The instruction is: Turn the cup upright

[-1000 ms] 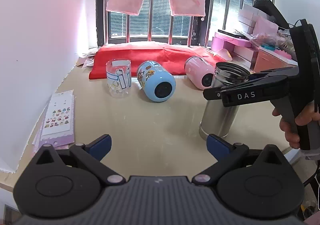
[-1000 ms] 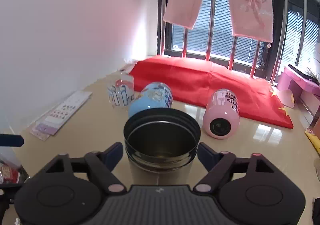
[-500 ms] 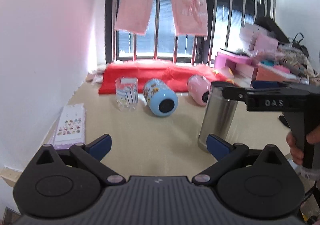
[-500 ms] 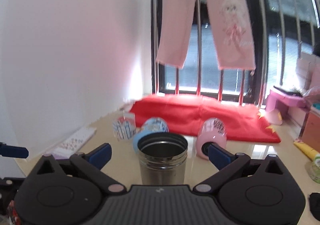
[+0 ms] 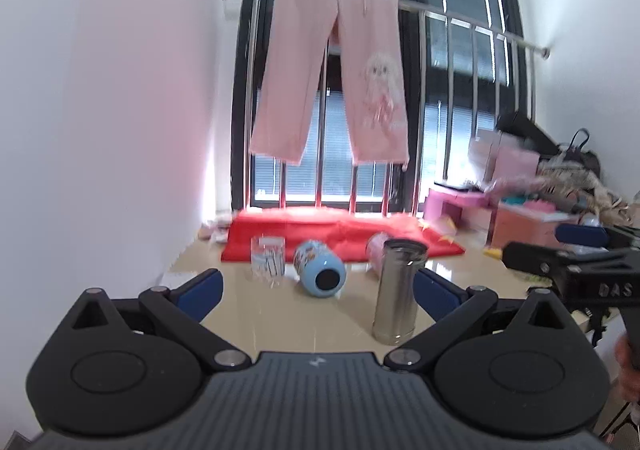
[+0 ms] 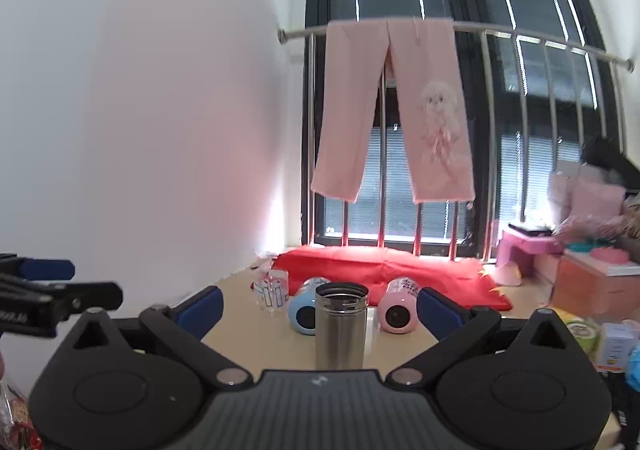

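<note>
A steel cup [image 5: 398, 290] [image 6: 340, 324] stands upright on the beige table [image 5: 280, 314], mouth up. A blue cup [image 5: 320, 274] [image 6: 306, 308] and a pink cup [image 6: 398, 310] [image 5: 376, 248] lie on their sides behind it. A clear printed glass [image 5: 268, 260] [image 6: 274, 290] stands at the back left. My left gripper [image 5: 316, 290] is open and empty, drawn back from the table. My right gripper [image 6: 318, 306] is open and empty, apart from the steel cup; it also shows at the right edge of the left wrist view [image 5: 568, 262].
A red cloth [image 5: 336, 230] [image 6: 384, 270] lies along the window at the table's far edge. Pink trousers [image 6: 396, 110] hang on the rail above. Pink boxes and clutter [image 5: 520, 186] stand at the right. A white wall [image 5: 100, 130] borders the left.
Both grippers have pulled back and up from the table. The right gripper's open jaws, which flanked the steel cup, are now clear of it. The cup stays upright.
</note>
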Demonstrator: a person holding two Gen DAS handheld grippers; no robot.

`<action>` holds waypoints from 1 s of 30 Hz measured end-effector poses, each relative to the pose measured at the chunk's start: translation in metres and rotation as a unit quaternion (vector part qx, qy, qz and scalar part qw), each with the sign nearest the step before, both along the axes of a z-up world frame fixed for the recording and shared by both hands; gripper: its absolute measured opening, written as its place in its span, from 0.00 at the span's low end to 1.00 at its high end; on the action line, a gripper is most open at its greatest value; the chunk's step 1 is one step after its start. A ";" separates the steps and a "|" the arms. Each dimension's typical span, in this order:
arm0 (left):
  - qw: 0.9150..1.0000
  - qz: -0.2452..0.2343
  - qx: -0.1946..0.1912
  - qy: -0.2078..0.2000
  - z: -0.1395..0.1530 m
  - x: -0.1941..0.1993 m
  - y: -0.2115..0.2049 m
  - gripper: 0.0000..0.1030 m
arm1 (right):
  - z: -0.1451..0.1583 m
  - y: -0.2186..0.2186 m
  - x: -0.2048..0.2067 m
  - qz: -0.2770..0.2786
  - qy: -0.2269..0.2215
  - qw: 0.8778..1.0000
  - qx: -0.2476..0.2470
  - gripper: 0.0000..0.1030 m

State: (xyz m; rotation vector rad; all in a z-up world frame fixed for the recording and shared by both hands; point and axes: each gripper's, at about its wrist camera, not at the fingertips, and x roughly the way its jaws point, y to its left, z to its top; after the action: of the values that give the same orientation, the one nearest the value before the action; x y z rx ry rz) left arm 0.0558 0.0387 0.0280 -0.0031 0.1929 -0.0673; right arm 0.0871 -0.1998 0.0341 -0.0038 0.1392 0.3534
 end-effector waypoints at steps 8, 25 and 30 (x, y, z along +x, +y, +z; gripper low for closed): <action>1.000 0.013 0.005 -0.027 0.007 -0.058 -0.012 1.00 | 0.009 -0.011 -0.075 -0.031 0.004 1.000 -0.005 1.00; 1.000 0.008 -0.011 -0.018 -0.002 -0.060 -0.017 1.00 | 0.001 -0.016 -0.083 -0.041 0.027 0.999 0.006 1.00; 1.000 0.007 -0.012 -0.018 -0.003 -0.061 -0.016 1.00 | 0.002 -0.016 -0.083 -0.041 0.028 0.999 0.006 1.00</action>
State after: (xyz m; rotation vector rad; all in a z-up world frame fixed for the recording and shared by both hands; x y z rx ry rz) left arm -0.0051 0.0227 0.0249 -0.0267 0.1568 -0.0562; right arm 0.0039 -0.2156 0.0357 0.0230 0.1912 0.2728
